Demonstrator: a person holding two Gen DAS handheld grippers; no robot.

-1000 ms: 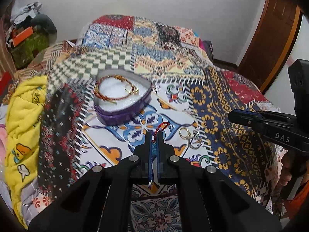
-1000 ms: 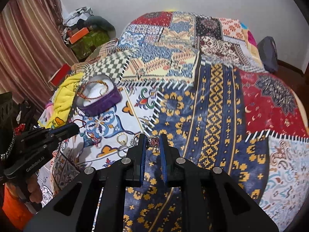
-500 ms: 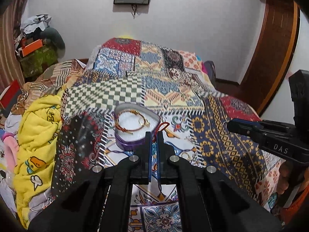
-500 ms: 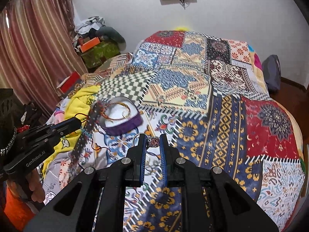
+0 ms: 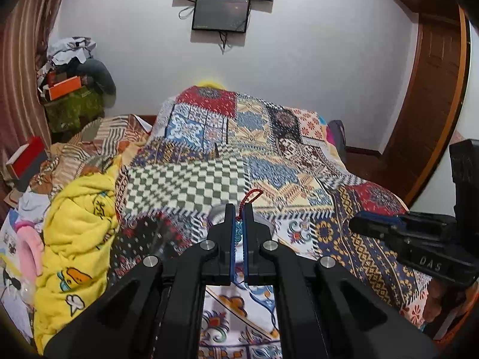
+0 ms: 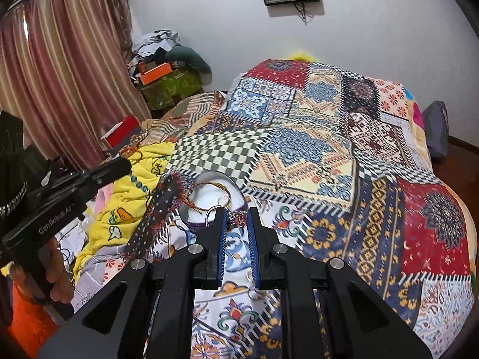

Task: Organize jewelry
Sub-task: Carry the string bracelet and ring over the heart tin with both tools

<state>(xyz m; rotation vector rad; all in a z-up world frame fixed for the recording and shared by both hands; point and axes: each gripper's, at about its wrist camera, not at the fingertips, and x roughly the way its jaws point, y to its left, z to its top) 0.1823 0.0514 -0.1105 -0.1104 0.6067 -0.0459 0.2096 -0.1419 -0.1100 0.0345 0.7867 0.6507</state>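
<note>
Inside heart box [image 6: 191,212]: braided bracelet [image 6: 209,193].

A patchwork quilt [image 6: 314,149] covered the bed. A yellow blanket [image 5: 80,227] lay bunched at its left edge, near a red box [image 6: 122,130]. Striped curtains [image 6: 60,83] hung at the left. A dark screen [image 5: 221,13] was mounted on the white wall, and a wooden door [image 5: 431,95] stood at right.
</note>
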